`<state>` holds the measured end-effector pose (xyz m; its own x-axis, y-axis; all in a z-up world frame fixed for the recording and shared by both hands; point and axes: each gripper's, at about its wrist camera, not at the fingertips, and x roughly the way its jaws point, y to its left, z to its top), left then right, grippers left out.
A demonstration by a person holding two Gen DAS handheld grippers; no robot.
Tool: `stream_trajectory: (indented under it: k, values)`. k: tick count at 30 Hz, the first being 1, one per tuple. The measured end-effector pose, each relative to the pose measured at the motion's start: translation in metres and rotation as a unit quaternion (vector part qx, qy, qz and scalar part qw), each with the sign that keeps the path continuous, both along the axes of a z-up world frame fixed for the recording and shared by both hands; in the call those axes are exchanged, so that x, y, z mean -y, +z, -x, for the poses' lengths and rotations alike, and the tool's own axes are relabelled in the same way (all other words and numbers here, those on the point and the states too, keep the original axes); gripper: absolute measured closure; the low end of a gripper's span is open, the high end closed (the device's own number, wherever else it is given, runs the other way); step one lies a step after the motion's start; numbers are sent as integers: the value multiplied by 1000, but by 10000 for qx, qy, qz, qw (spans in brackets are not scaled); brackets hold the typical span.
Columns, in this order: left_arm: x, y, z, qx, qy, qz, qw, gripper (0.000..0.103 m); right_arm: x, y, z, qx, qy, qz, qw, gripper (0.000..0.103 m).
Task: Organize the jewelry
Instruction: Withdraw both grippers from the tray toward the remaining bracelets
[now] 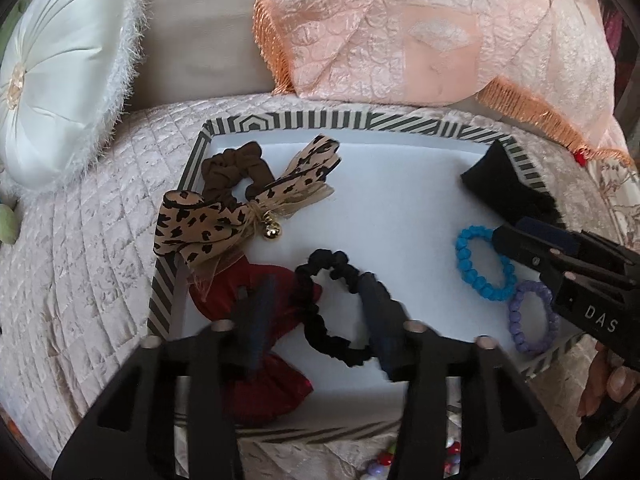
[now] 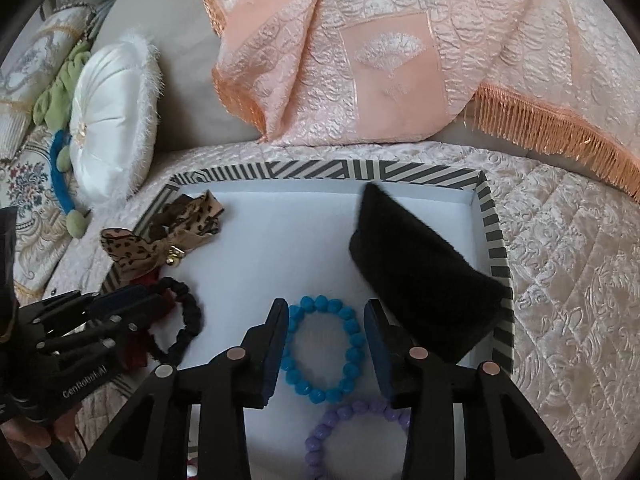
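Observation:
A striped-rim tray point(image 1: 320, 120) point(image 2: 320, 170) with a white floor lies on a quilted cover. My left gripper point(image 1: 318, 312) point(image 2: 132, 300) is open, its fingers straddling a black scrunchie point(image 1: 306, 312) point(image 2: 188, 320) that lies on the tray over a red scrunchie point(image 1: 276, 392). My right gripper point(image 2: 326, 306) point(image 1: 520, 240) is open too, with a blue bead bracelet point(image 2: 352, 356) point(image 1: 464, 256) flat on the tray between its fingers. A purple bead bracelet point(image 2: 360, 406) point(image 1: 514, 316) lies just nearer. A leopard-print bow on a brown scrunchie point(image 1: 200, 224) point(image 2: 132, 252) sits at the tray's left.
A black fuzzy piece point(image 2: 420, 272) point(image 1: 492, 176) fills the tray's far right corner. Behind the tray are a white round cushion point(image 1: 60, 80) and a peach fringed cloth point(image 1: 400, 32). Loose coloured beads point(image 1: 384, 464) lie before the tray. A person's fingers point(image 1: 612, 384) hold the right gripper.

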<state>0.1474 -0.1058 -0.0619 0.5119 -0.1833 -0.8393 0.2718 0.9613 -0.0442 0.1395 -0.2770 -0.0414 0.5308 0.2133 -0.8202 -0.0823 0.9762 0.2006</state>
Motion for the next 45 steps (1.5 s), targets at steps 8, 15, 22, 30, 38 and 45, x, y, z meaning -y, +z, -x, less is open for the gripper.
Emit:
stream_trajectory:
  k: [8, 15, 22, 30, 38, 45]
  values:
    - [0, 17, 16, 160, -33, 4, 9999, 51, 0, 12, 20, 29, -52, -58, 10000, 64]
    - [-3, 26, 32, 222, 24, -33, 9997, 51, -2, 18, 37, 12, -127, -38, 9999, 63]
    - [-5, 35, 51, 353, -5, -68, 9994, 51, -6, 27, 58, 53, -116, -13, 9999, 63]
    - [-11, 45, 75, 389, 49, -6, 9992, 51, -8, 41, 86, 177, -134, -29, 9998, 63]
    - [-20, 49, 104, 361, 124, 51, 9993, 50, -11, 49, 115, 212, -158, 37, 9996, 57]
    - [-28, 53, 129, 356, 157, 60, 9992, 50, -11, 54, 143, 220, -200, 26, 9996, 56]
